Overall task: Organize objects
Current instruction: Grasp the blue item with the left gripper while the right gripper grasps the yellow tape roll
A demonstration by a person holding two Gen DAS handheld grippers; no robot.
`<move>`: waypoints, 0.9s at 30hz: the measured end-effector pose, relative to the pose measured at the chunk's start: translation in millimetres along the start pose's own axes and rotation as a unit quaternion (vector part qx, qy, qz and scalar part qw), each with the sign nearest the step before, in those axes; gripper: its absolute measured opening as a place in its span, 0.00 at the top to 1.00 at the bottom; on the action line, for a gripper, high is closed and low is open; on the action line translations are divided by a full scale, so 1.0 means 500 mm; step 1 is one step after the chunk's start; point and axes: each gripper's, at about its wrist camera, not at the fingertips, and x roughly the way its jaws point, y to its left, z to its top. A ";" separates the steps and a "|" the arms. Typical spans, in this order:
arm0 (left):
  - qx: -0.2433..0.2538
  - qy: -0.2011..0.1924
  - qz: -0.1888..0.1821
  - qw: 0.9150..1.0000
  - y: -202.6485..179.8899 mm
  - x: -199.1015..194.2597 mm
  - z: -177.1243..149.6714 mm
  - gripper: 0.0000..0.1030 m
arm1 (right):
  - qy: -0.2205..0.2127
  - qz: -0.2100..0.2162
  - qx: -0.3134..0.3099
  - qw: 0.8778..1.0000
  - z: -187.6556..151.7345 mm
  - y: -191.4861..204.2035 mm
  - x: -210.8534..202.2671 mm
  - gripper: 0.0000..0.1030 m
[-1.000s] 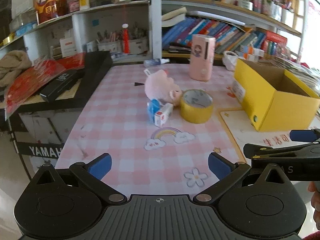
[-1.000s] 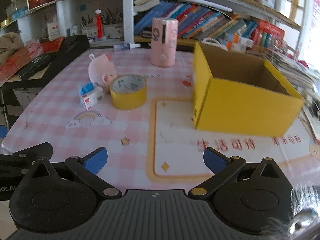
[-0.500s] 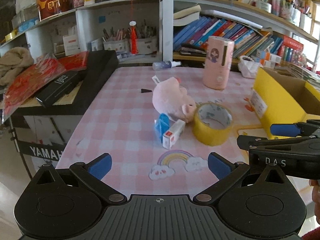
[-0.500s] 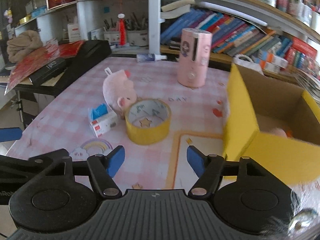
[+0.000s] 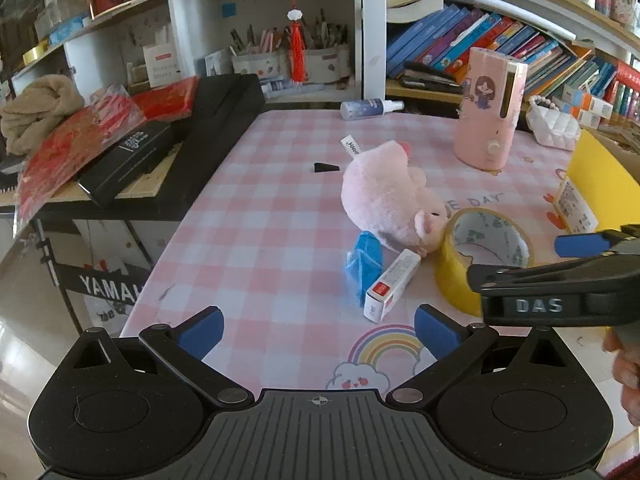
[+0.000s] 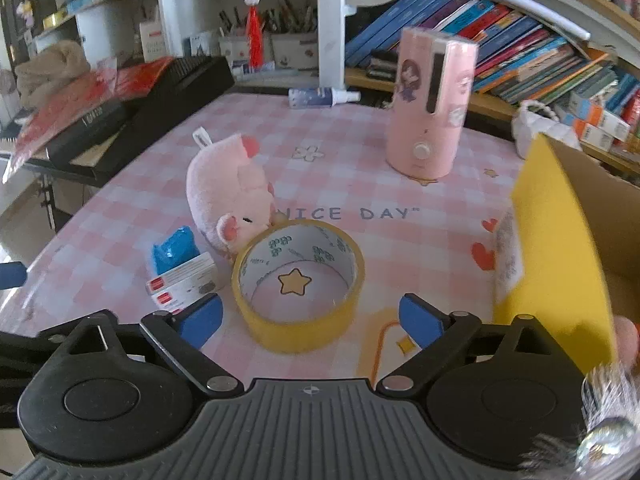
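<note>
Right gripper (image 6: 310, 318): jaws opening, blue pads spread wide, nothing gripped; yellow tape roll (image 6: 298, 284) lying flat at centre frame, just ahead of the pads, glossy ring with printed white liner. Left gripper (image 5: 318, 328): released, pads wide apart over bare pink checked tablecloth (image 5: 256, 240). Fuzzy pink plush pig (image 5: 390, 200) mid-frame, touching the roll. Rectangular white-and-red carton (image 5: 390, 284) and crinkled blue packet (image 5: 362, 264) beside it. Yellow cardboard box (image 6: 556, 248) at right edge, open-topped.
</note>
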 end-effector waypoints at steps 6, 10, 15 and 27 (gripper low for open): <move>0.021 0.014 -0.004 1.000 -0.014 0.029 0.011 0.14 | 0.020 0.029 -0.005 0.999 0.023 -0.013 0.061 0.12; 0.016 0.015 -0.006 1.000 -0.018 0.053 0.031 0.28 | 0.020 0.038 0.008 0.999 0.034 -0.033 0.065 0.18; 0.003 0.003 -0.016 1.000 -0.022 0.090 0.073 0.42 | 0.003 0.029 0.025 0.999 0.042 -0.064 0.039 0.18; 0.054 0.069 -0.046 0.995 -0.074 0.173 0.085 0.69 | -0.013 0.041 0.021 0.999 0.043 -0.080 -0.001 0.18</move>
